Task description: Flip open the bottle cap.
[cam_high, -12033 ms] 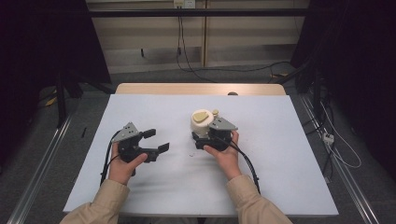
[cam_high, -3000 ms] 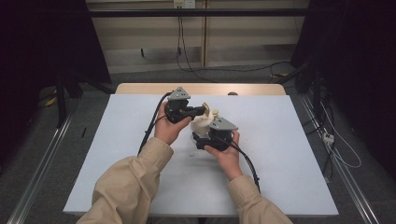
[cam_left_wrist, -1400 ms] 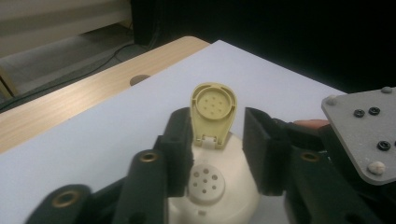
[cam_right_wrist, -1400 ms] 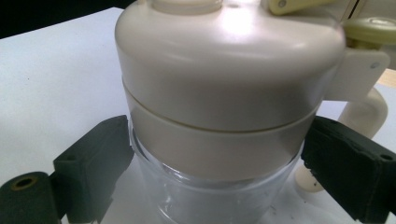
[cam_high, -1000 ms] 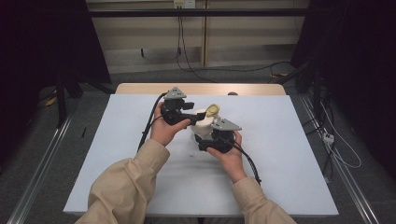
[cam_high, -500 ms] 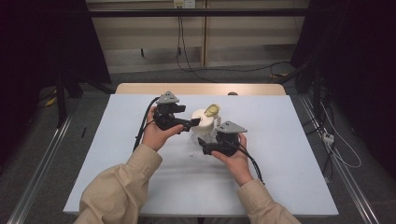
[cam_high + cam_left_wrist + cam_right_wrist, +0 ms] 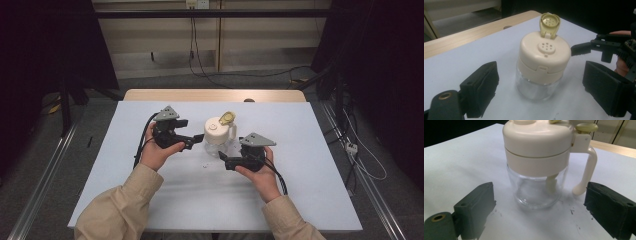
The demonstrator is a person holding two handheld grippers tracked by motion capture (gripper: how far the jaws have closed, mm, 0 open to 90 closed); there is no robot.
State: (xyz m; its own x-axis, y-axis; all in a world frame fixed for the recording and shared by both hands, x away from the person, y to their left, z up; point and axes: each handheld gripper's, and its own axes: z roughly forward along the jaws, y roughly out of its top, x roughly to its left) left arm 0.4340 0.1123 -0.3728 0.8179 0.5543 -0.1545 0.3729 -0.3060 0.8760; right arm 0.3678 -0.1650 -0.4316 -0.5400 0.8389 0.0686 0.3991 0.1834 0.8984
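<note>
A glass shaker jar (image 7: 218, 137) with a cream lid and a side handle (image 7: 587, 170) stands upright mid-table. Its yellow flip cap (image 7: 549, 24) is raised, and the sprinkle holes (image 7: 546, 47) are bare. My left gripper (image 7: 192, 133) is just left of the jar. Its jaws have just been opening, and they are open, with the jar (image 7: 541, 65) ahead between their lines and clear of both pads (image 7: 482, 87). My right gripper (image 7: 226, 160) is at the jar's near right, open. Neither of its pads (image 7: 477, 202) touches the jar (image 7: 537, 157).
The white tabletop (image 7: 310, 190) ends in a wooden strip (image 7: 210, 95) at the far side. Small dark specks (image 7: 574, 212) lie on the table by the jar's base. In the left gripper view the right gripper (image 7: 599, 46) stands close behind the jar.
My left gripper has drawn back from the lid, leftward and lower, with its jaws wider. My right gripper has slid to the right, away from the jar. The yellow cap stays raised.
</note>
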